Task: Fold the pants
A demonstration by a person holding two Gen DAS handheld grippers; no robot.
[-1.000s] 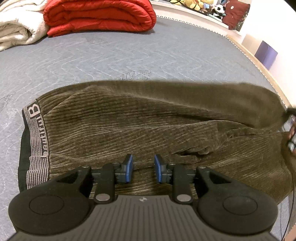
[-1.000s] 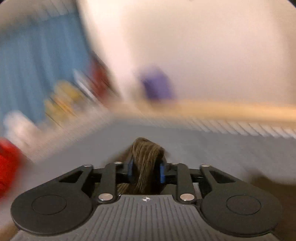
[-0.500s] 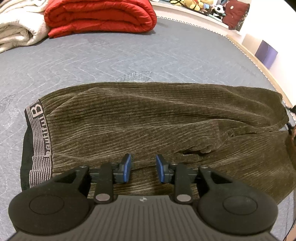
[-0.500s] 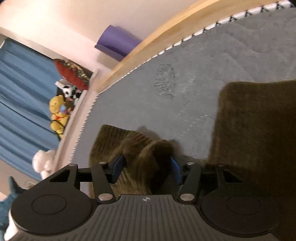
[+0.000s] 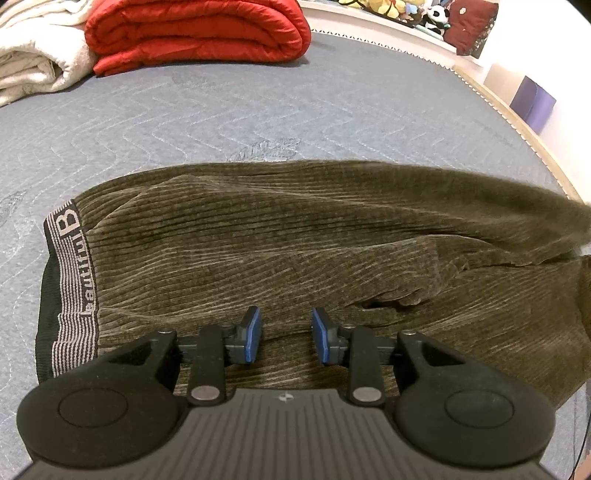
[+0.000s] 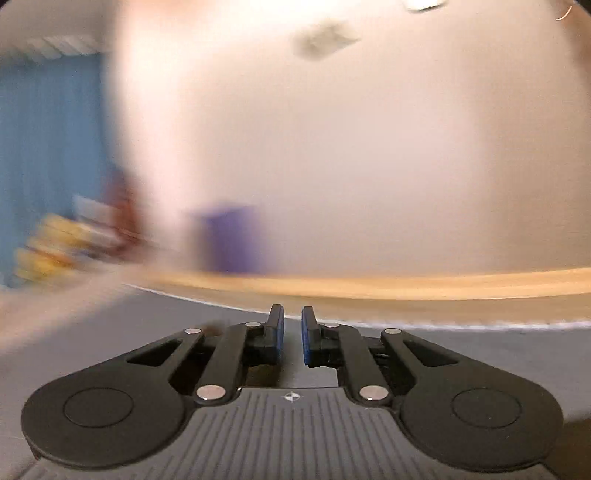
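Note:
Olive-brown corduroy pants (image 5: 295,240) lie across the grey quilted mattress (image 5: 221,118), one leg folded onto the other. Their striped waistband (image 5: 70,280) with lettering is at the left. The far leg's end at the right edge is blurred. My left gripper (image 5: 286,339) hovers low over the near side of the pants, open, with only the cloth below showing through the gap. In the blurred right wrist view, my right gripper (image 6: 291,336) points level at the wall. Its jaws are closing, a narrow gap is left, and nothing is between them.
A folded red quilt (image 5: 195,33) and a white blanket (image 5: 37,55) lie at the far side of the mattress. Plush toys (image 5: 417,11) line a ledge beyond. A wooden bed edge (image 6: 406,288) and a purple box (image 6: 232,240) are to the right.
The right gripper let go of the pant leg end, swung up from the mattress toward the wall, and its jaws narrowed. The left gripper kept still.

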